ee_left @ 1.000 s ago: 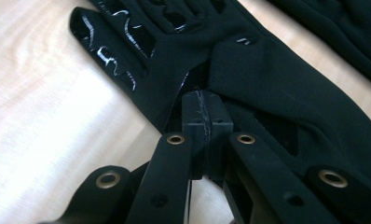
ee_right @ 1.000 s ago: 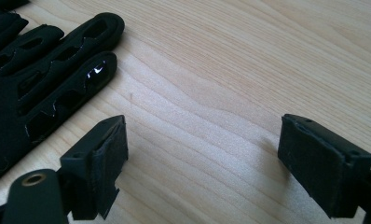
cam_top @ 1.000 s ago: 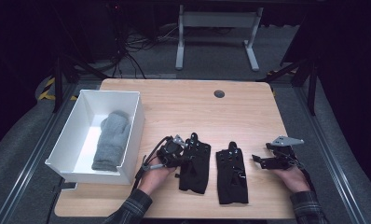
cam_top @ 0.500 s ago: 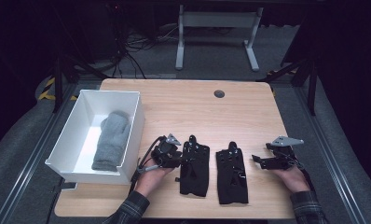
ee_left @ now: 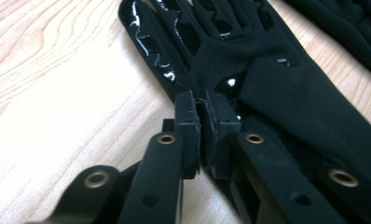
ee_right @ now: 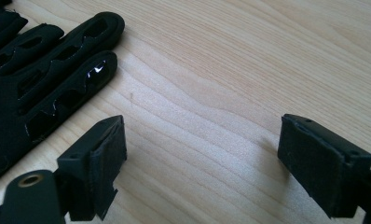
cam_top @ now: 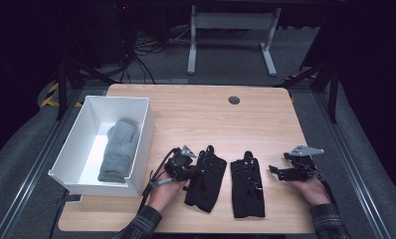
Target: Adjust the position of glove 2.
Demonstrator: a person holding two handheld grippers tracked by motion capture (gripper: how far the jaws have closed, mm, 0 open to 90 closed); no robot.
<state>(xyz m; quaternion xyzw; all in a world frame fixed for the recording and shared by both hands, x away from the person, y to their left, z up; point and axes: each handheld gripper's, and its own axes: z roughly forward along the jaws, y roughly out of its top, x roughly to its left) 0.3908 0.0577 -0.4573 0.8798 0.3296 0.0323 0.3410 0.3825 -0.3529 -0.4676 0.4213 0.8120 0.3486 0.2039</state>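
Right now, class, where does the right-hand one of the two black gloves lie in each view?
High view: the right black glove lies lower middle, just right of the left black glove.
Left gripper view: top right corner, beyond the left black glove.
Right gripper view: upper left.
Shared landmark: the wooden table under it.

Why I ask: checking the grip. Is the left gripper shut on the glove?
Shut: the left gripper has its fingers pinching the edge of the left black glove.
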